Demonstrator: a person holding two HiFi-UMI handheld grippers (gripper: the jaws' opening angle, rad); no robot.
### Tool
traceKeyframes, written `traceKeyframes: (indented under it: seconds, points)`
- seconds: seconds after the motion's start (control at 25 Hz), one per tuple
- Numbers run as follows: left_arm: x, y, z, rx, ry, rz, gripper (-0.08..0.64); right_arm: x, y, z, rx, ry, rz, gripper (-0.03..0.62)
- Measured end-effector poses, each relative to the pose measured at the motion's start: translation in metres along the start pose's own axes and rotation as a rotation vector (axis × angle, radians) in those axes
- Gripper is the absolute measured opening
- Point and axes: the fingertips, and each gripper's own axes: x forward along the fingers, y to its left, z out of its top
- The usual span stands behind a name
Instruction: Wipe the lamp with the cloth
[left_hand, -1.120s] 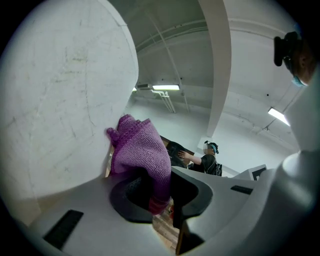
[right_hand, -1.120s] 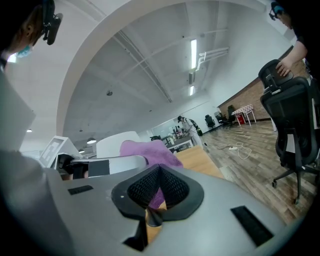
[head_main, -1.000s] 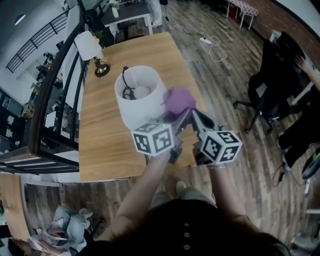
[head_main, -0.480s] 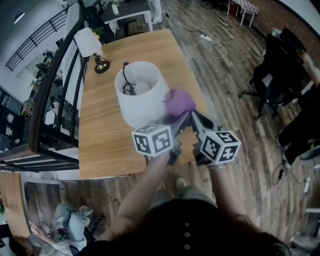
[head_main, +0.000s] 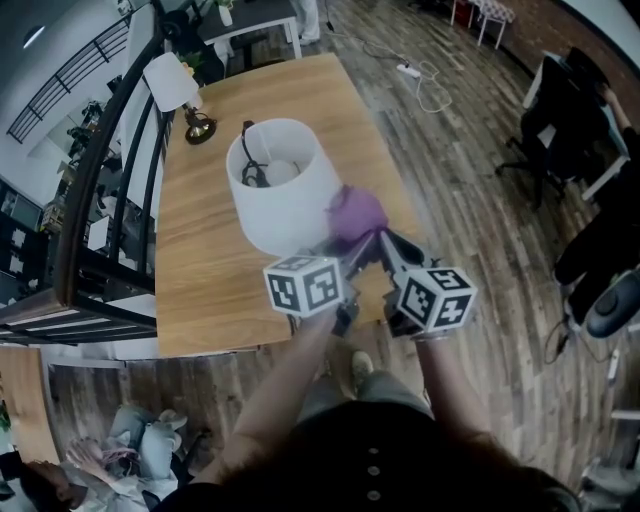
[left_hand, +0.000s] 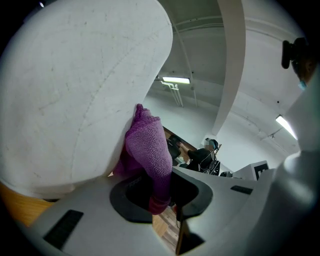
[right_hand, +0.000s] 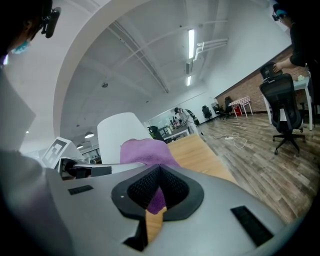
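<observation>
A white lampshade (head_main: 280, 195) stands on the wooden table (head_main: 200, 270), and it fills the upper left of the left gripper view as the lampshade (left_hand: 75, 90). A purple cloth (head_main: 355, 212) is bunched against the shade's right side. Both grippers hold it: my left gripper (head_main: 350, 262) is shut on the cloth (left_hand: 150, 145), and my right gripper (head_main: 385, 250) is shut on the cloth (right_hand: 145, 150) from the other side. The shade (right_hand: 120, 135) shows behind the cloth in the right gripper view. The lamp's base is hidden under the shade.
A second small lamp (head_main: 180, 95) stands at the table's far left corner. A black railing (head_main: 100, 180) runs along the table's left side. Office chairs (head_main: 560, 110) and a person sit at the right on the wooden floor. A power strip with cable (head_main: 415, 75) lies beyond the table.
The cloth and both grippers have slid slightly down the lampshade's right side, toward me. Both grips stay the same.
</observation>
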Motion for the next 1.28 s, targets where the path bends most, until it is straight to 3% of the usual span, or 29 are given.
traceKeyframes:
  seconds: [0.8, 1.28]
  points:
    - [-0.004, 0.004, -0.045, -0.052, 0.090, -0.020, 0.081, -0.012, -0.011, -0.044, 0.074, 0.041, -0.068, 0.012]
    - [-0.038, -0.019, -0.035, -0.018, 0.021, -0.079, 0.081, -0.030, 0.022, -0.036, 0.068, -0.015, -0.034, 0.012]
